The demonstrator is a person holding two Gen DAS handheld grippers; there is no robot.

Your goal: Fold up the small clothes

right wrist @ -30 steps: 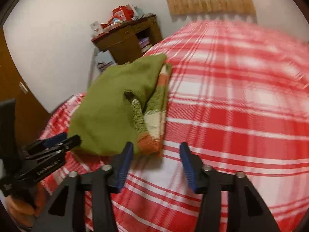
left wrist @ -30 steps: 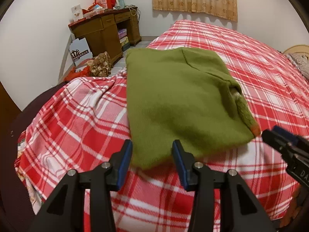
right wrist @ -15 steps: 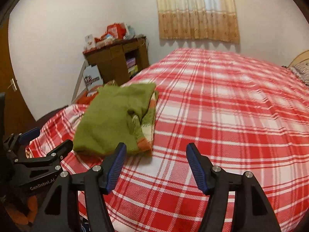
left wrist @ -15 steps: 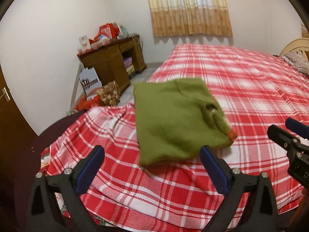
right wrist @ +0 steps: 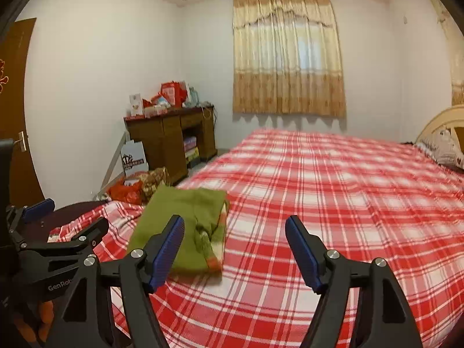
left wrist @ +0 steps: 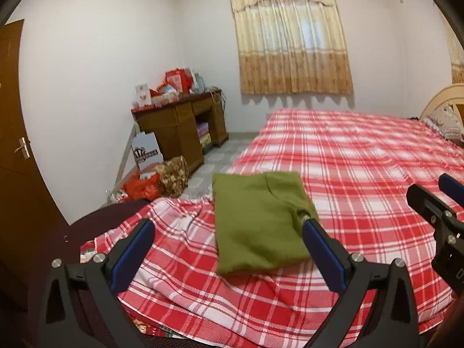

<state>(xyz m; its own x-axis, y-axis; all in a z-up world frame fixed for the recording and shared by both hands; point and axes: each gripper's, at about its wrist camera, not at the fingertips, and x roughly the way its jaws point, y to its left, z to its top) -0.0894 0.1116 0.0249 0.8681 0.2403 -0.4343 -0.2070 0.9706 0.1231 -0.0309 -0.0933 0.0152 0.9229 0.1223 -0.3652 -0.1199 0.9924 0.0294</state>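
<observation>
A small green knitted sweater lies folded into a rectangle near the foot corner of the red plaid bed. A striped sleeve cuff pokes out at its right side; the cuff shows in the right wrist view on the sweater. My left gripper is wide open and empty, held back above the bed's near edge. My right gripper is open and empty, to the right of the sweater. The right gripper also shows at the right edge of the left wrist view, the left gripper at the left of the right wrist view.
A wooden desk with boxes on top stands against the far wall left of the bed. Bags lie on the floor beside it. A brown door is at the left. A pillow lies at the headboard.
Both grippers have pulled back and up from the sweater, and both have opened wider. The sweater lies folded as before.
</observation>
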